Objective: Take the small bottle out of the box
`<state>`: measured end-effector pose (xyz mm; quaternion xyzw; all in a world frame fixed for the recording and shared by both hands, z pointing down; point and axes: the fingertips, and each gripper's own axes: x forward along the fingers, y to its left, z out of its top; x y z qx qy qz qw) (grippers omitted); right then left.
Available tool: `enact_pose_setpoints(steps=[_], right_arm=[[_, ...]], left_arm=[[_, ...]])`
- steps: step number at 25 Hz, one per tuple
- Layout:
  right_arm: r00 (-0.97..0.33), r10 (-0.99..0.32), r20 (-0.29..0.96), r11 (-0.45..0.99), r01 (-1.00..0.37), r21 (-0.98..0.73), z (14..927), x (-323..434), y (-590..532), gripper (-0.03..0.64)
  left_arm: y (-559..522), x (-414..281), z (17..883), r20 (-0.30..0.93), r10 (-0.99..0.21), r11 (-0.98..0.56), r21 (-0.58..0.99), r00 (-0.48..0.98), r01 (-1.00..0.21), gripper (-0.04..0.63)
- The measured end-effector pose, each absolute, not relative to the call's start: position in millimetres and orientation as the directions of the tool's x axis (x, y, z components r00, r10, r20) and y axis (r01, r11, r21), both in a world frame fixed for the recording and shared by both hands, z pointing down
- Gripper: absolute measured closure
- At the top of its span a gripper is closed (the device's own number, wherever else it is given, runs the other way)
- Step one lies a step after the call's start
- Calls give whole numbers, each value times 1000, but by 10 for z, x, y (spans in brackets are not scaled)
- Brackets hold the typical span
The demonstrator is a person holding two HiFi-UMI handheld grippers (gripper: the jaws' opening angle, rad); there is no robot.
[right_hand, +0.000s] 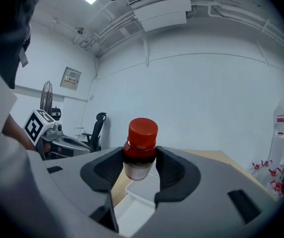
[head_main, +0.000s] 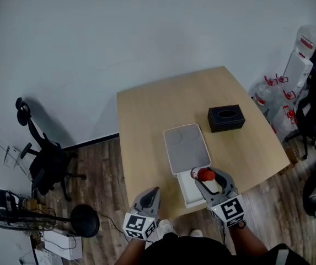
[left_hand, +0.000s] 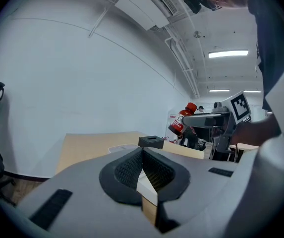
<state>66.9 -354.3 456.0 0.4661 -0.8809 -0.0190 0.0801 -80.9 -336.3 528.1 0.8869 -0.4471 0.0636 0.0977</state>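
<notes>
A small bottle [head_main: 205, 174] with a red cap and a dark body hangs just above the open white box [head_main: 188, 194] at the table's near edge. My right gripper [head_main: 208, 180] is shut on the bottle's neck. In the right gripper view the bottle [right_hand: 141, 148] stands upright between the pads, with the box's inside [right_hand: 140, 205] below it. The box's lid [head_main: 186, 147] lies flat behind the box. My left gripper [head_main: 153, 194] is shut and holds nothing, left of the box at the table's edge. In the left gripper view the left gripper [left_hand: 142, 153] points across the table, and the bottle [left_hand: 182, 119] shows at the right.
A black tissue box [head_main: 226, 118] sits on the wooden table [head_main: 146, 120] behind and to the right of the lid. An office chair [head_main: 44, 159] and a fan [head_main: 83, 220] stand on the floor to the left. Water jugs [head_main: 273, 98] stand to the right.
</notes>
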Motion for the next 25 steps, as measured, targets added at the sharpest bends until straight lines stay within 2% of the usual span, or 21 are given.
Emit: enact_pose_setpoints(steps=[18, 25], right_arm=[[-556, -830, 56, 558, -819, 138, 4444, 728, -3614, 397], [-546, -832, 96, 555, -820, 144, 4494, 720, -3567, 396]], left_arm=[[-3403, -796, 5280, 199, -788, -571, 117, 583, -812, 585], [-3389, -829, 5310, 207, -781, -577, 123, 590, -807, 584]])
